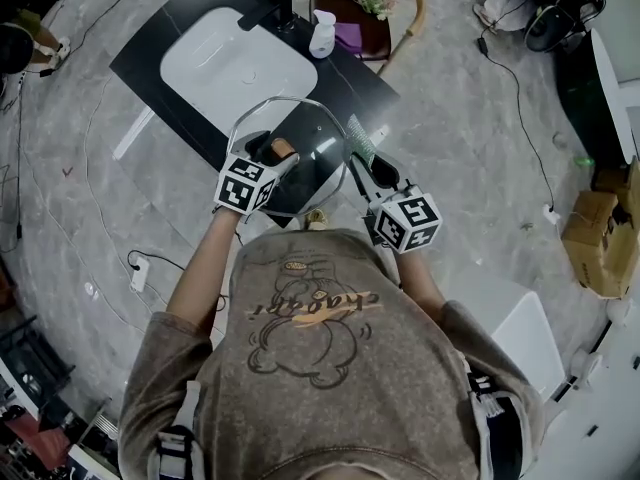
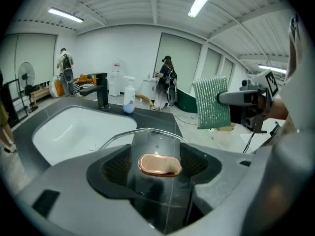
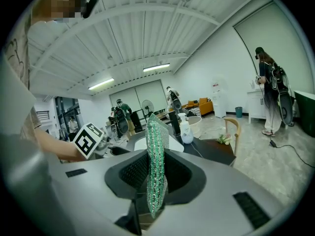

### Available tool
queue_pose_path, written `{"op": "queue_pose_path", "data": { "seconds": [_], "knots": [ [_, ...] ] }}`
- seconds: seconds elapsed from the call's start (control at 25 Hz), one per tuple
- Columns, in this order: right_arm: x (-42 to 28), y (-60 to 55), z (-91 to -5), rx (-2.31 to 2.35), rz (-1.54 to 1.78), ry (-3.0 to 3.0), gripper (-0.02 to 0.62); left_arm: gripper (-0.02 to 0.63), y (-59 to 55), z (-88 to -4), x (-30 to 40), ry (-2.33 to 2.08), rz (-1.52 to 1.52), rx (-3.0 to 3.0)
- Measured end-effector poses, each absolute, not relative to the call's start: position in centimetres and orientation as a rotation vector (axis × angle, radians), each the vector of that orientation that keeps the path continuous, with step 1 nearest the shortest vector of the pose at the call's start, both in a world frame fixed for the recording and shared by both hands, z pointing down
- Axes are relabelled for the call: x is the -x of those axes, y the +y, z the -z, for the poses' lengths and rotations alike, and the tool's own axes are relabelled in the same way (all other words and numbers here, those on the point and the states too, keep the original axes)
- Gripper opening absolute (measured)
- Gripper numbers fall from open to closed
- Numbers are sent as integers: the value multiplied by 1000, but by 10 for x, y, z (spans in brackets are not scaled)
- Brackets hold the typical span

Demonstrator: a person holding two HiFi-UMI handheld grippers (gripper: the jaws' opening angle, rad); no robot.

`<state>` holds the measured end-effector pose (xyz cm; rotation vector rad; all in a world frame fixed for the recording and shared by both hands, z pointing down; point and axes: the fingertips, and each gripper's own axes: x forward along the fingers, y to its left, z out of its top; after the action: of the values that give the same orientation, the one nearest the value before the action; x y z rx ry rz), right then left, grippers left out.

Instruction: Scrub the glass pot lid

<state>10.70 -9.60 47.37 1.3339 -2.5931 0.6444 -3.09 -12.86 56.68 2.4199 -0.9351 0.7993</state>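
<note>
Straddling the copper knob (image 2: 160, 164) of the glass pot lid (image 1: 315, 146) with left gripper (image 2: 158, 171) jaws spread clear of it, clamping a green scouring pad (image 3: 156, 151) in the right gripper (image 3: 156, 183).

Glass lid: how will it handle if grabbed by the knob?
Clear glass lid: probably rigid, fragile, heavyish. The polished knob between the left gripper's open jaws looks slippery. Held by that small knob alone, the wide lid may pivot.

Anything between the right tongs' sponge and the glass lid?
Nothing visible. The sponge in the right tongs hangs beside the rim of the glass lid; the left tongs stand open around its knob.
</note>
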Motion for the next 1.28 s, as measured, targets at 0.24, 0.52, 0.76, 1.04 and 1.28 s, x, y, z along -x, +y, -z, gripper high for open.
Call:
{"op": "queue_pose_path", "data": {
  "seconds": [0.24,0.52,0.76,1.04,1.28],
  "knots": [
    [-110,-92,-480,-1321,-669,-2575,92,301,-129,-592,25,-858,-931,-2416],
    [-106,-76,-492,-1198,-718,-2576,92,288,-126,-598,22,-807,-928,-2381],
    [-69,-38,-512,-745,-845,-2615,92,284,-129,-600,22,-766,-957,-2360],
    [-26,-11,-533,-529,-1132,-2591,92,284,-128,-598,22,-752,-964,-2359],
    [4,-4,-558,-479,-1153,-2498,92,284,-127,-596,20,-757,-965,-2363]
  ]
}}
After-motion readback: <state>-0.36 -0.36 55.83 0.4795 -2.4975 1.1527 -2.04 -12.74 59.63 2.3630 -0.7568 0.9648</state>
